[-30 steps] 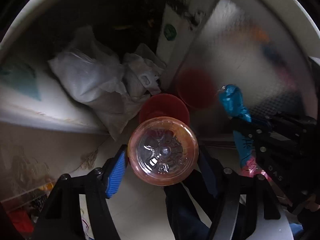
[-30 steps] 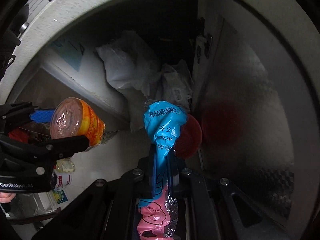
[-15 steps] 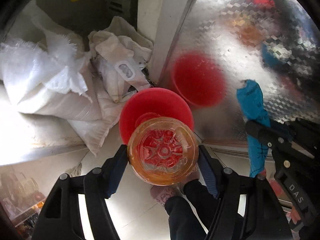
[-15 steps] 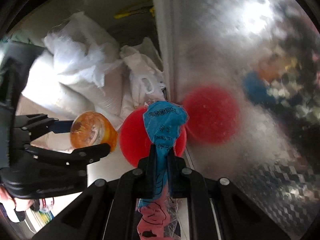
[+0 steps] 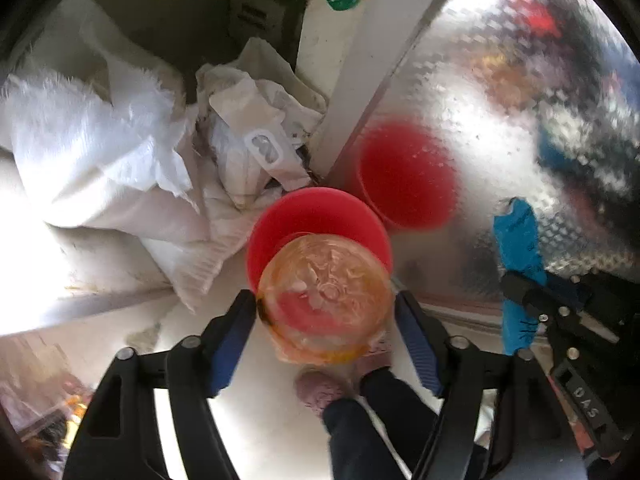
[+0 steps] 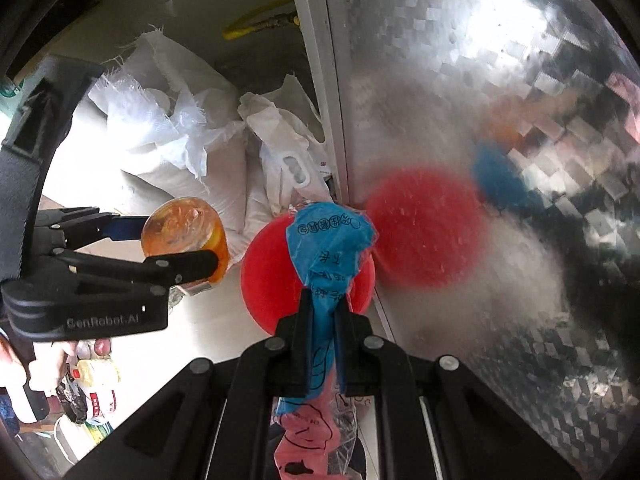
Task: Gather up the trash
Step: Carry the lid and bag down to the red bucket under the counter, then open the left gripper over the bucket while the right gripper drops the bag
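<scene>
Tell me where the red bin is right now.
The red bin stands on the floor below both grippers, against the shiny metal panel, with the white sacks on its left; the orange bottle hangs just above its opening.
</scene>
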{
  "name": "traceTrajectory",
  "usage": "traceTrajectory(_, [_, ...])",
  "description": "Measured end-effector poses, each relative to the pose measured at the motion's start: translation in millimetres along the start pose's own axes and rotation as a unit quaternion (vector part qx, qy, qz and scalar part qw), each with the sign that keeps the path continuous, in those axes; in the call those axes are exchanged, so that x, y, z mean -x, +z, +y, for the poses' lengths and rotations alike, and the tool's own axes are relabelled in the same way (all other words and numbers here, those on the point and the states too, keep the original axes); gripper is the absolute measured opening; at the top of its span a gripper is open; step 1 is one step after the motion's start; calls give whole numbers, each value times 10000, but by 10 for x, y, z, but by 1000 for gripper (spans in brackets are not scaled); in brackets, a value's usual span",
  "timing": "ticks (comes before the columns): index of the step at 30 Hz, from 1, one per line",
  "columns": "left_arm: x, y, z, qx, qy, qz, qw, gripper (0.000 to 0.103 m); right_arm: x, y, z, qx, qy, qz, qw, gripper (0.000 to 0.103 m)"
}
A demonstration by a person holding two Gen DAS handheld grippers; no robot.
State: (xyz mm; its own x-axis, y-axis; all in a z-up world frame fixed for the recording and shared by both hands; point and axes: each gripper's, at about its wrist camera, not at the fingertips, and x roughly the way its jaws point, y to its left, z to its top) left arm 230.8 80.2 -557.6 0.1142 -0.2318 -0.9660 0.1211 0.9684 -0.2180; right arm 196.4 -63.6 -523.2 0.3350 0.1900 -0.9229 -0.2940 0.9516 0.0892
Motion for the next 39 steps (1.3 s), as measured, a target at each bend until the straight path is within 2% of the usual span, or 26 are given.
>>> traceTrajectory(3, [33, -19, 18, -71, -132, -85, 9999, 86, 5, -6, -5, 13, -11, -6, 10000, 8])
traceTrajectory(7, [73, -43, -17, -276, 31, -129, 9995, 90, 11, -3, -1, 38, -28, 14, 10000, 8])
traceTrajectory(13, [203, -146, 59, -274, 328, -130, 9990, 91, 16, 52, 103, 191, 3, 53, 9998, 8])
traceTrajectory(19, [328, -291, 287, -29, 508, -158, 9986, 92, -91, 144, 307, 561, 176, 112, 9982, 8])
traceTrajectory(21, [342, -327, 360, 2, 583, -198, 9981, 103, -166, 179, 366, 714, 171, 74, 9973, 8])
traceTrajectory(25, [299, -364, 473, 62, 668, -149, 9976, 103, -390, 242, 456, 990, 155, 88, 9949, 8])
traceTrajectory(33, [202, -365, 638, 296, 614, -81, 9976, 103, -692, 306, 486, 1208, 88, 175, 9925, 8])
traceTrajectory(36, [172, -376, 652, 284, 652, -47, 9975, 103, -775, 329, 478, 1188, 83, 255, 9926, 28])
traceTrajectory(37, [166, -382, 659, 279, 672, -41, 9973, 103, -784, 339, 476, 1181, 71, 263, 9926, 44])
traceTrajectory(38, [166, -384, 658, 270, 682, -36, 9973, 103, -787, 343, 474, 1176, 71, 270, 9927, 66])
traceTrajectory(39, [166, -386, 659, 264, 700, -28, 9972, 103, -782, 342, 483, 1176, 67, 251, 9927, 75])
